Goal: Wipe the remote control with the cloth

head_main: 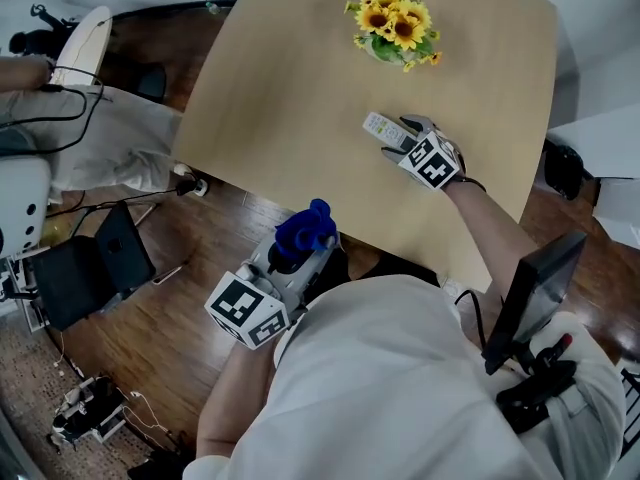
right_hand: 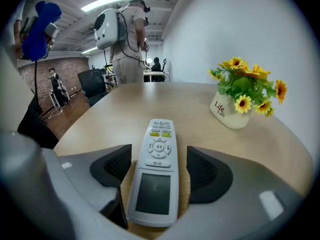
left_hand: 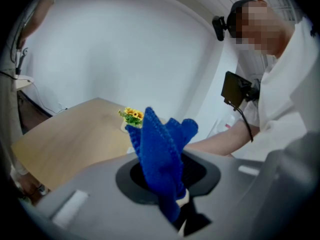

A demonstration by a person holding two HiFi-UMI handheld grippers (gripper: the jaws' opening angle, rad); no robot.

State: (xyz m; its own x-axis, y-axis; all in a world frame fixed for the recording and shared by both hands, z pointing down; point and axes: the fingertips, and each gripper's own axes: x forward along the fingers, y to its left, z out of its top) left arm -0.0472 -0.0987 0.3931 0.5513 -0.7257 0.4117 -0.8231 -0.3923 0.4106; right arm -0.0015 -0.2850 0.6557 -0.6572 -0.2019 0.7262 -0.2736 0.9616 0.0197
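Meanwhile, at a pale wood-grain table [head_main: 300,88] with a smooth matte top and rounded corners, a person in a white shirt works two handheld grippers. The right gripper [head_main: 405,140] is lowered to the tabletop, its two dark ribbed pads spread apart on either side of the remote control [head_main: 382,128]. Seen from the right gripper view, the right gripper [right_hand: 157,166] straddles the remote control [right_hand: 159,149] with a sliver of table showing along the left pad. The remote is a slim off-white plastic bar lying flat on the table, its grey screen nearest the jaws and its button end pointing away.

The left gripper [head_main: 300,253] is held off the table's near edge, above the floor, close to the person's chest. Its jaws are pinched on a bright blue cloth [head_main: 305,230] of coarse, knitted texture. In the left gripper view the left gripper [left_hand: 176,206] clamps the cloth [left_hand: 160,154] at its lower end, and the loose folds stand up in peaks.

Farther along the table stand yellow sunflowers [head_main: 395,28] in a glossy white pot [right_hand: 227,114] (well apart from the remote).

Dark wooden planks cover the floor [head_main: 180,308], where a black chair [head_main: 95,268] sits beside the table. White walls rise behind the table; a brick wall [right_hand: 60,66] and a ceiling light strip [right_hand: 110,1] show across the room.
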